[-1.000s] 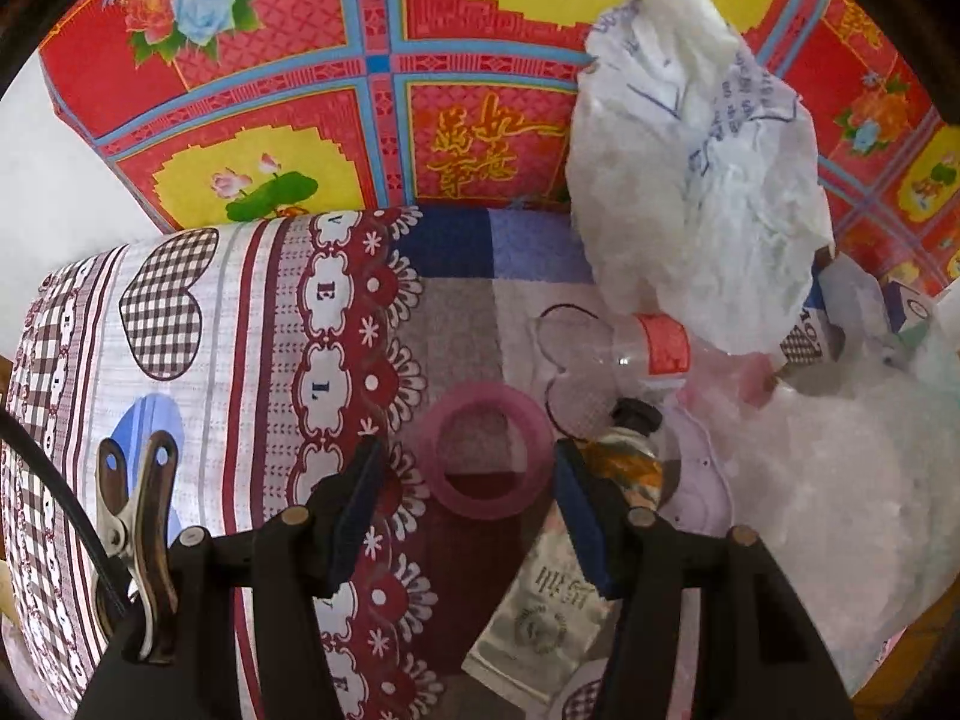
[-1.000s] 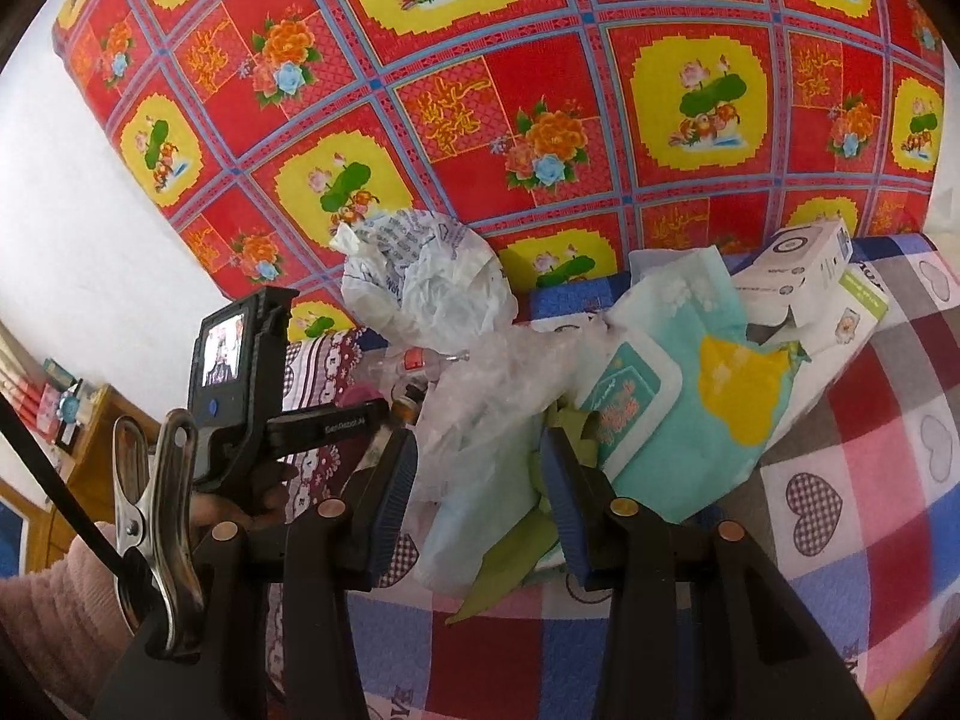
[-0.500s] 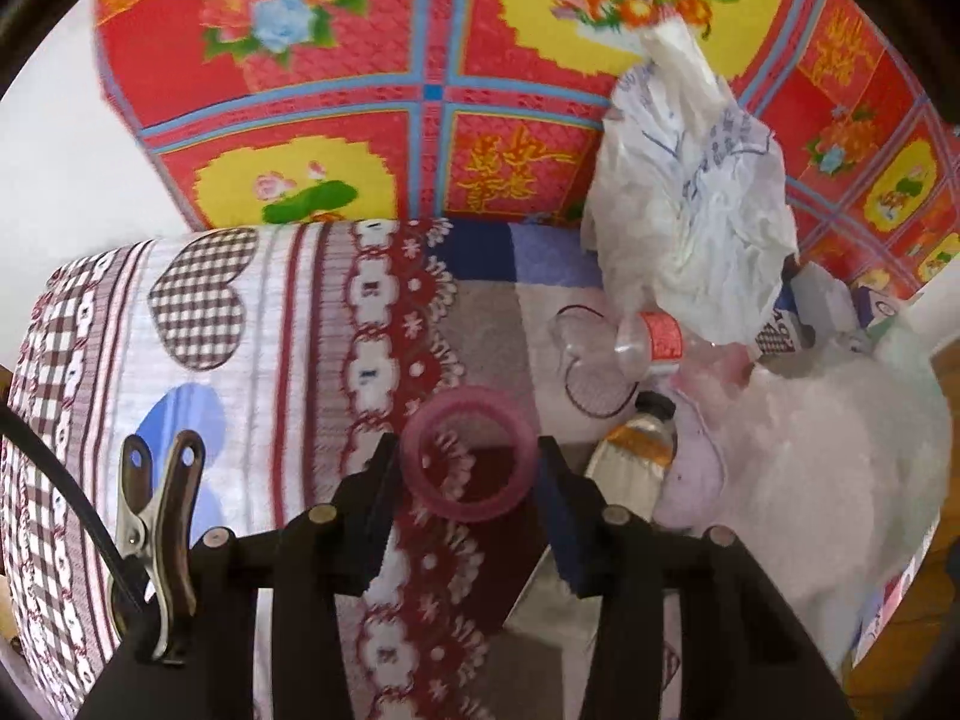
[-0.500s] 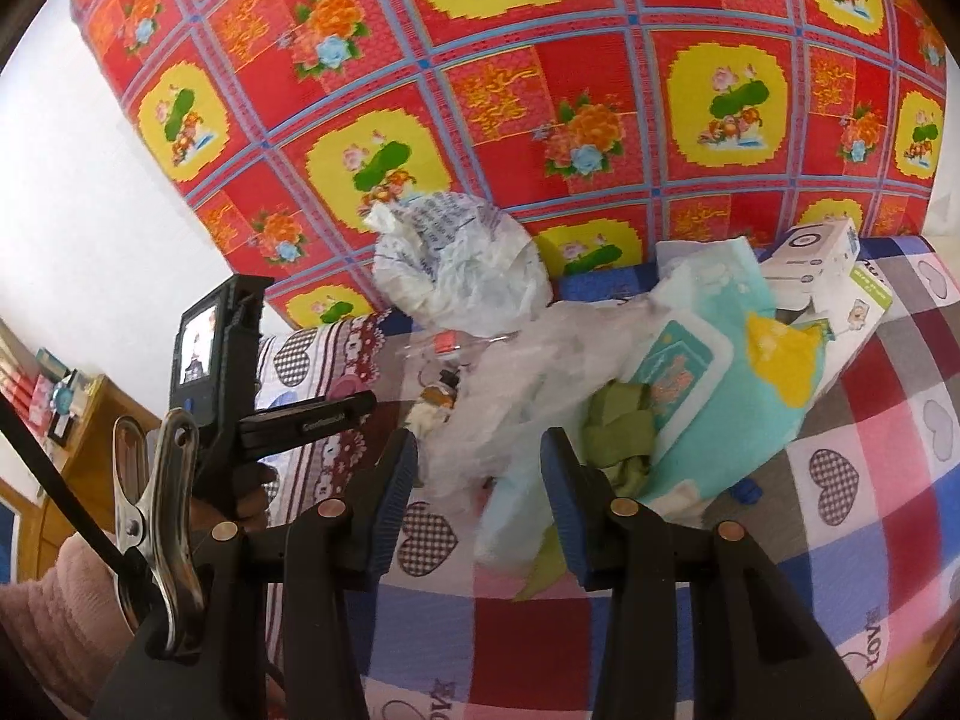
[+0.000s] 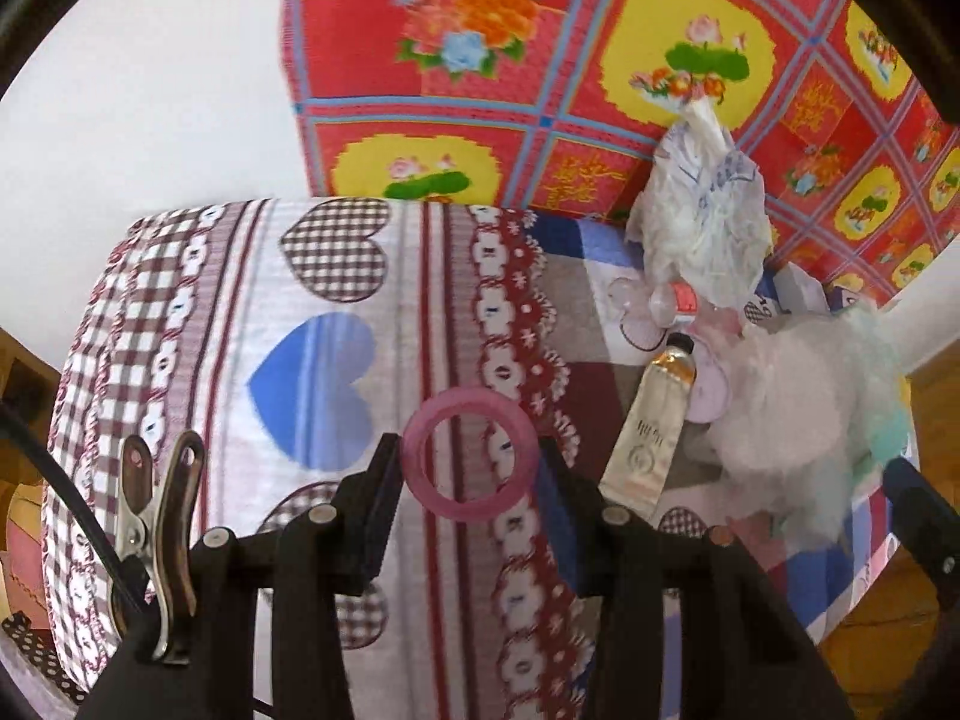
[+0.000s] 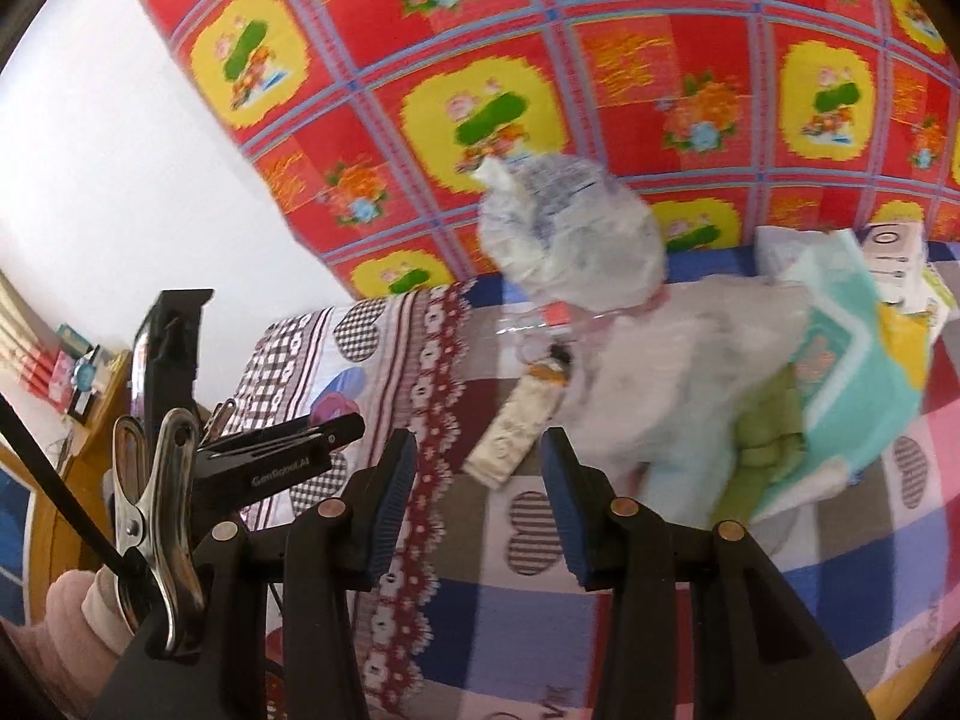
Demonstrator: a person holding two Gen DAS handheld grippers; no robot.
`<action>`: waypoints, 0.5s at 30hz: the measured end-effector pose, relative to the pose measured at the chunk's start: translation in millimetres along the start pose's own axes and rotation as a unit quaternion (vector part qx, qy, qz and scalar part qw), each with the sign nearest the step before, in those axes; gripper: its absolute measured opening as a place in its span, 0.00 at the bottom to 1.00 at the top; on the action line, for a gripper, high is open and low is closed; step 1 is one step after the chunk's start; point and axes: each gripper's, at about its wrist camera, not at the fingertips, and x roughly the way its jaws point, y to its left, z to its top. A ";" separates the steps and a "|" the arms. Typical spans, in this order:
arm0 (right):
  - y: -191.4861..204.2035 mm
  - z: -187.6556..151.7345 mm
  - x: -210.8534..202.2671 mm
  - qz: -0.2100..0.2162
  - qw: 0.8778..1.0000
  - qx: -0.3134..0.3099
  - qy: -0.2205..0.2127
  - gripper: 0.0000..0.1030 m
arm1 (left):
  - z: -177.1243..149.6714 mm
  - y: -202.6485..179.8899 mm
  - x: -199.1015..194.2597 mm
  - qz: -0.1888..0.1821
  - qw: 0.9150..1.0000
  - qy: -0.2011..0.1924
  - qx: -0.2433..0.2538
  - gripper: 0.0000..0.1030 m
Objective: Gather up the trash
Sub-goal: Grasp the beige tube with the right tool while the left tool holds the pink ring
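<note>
Left tongs: my left gripper has its jaws drawn in on the pink ring, one pad against each side of the ring, which sits upright between them above the heart-print bedspread.
Right tongs: my right gripper stands wide apart with nothing between the blue pads; it hangs over the bedspread, near the pile.
Tube: a cream tube with a black cap lies flat just right of my left jaws, apart from them; in the right view the tube lies just ahead of the open gap.
Trash pile: a crumpled white bag leans by the red floral cloth, with a clear bottle below it and frosted plastic wrap beside the tube.
Far side: a teal packet and green scrap, blurred, so I think they touch the wrap.
</note>
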 end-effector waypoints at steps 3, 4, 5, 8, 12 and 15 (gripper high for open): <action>9.3 -1.3 17.8 0.007 1.000 0.006 0.014 0.43 | -3.4 9.8 -5.6 -0.001 1.000 0.001 -0.005 0.45; 11.2 -1.7 24.8 0.007 1.000 0.010 0.020 0.43 | -3.9 12.0 -5.0 -0.001 1.000 0.001 -0.006 0.45; 13.0 -2.4 32.2 0.006 1.000 0.015 0.026 0.43 | -4.6 14.3 -4.7 -0.002 1.000 0.001 -0.007 0.45; 15.7 -3.6 54.0 -0.006 0.999 0.027 0.043 0.43 | -7.7 22.0 -4.3 -0.001 1.000 0.001 -0.006 0.45; 16.0 -4.4 78.0 -0.037 0.997 0.039 0.058 0.43 | -12.3 30.7 0.0 -0.002 1.000 0.004 -0.008 0.45; 13.6 -4.2 94.1 -0.060 0.995 0.049 0.068 0.43 | -16.3 37.6 1.6 -0.005 1.000 0.007 -0.012 0.45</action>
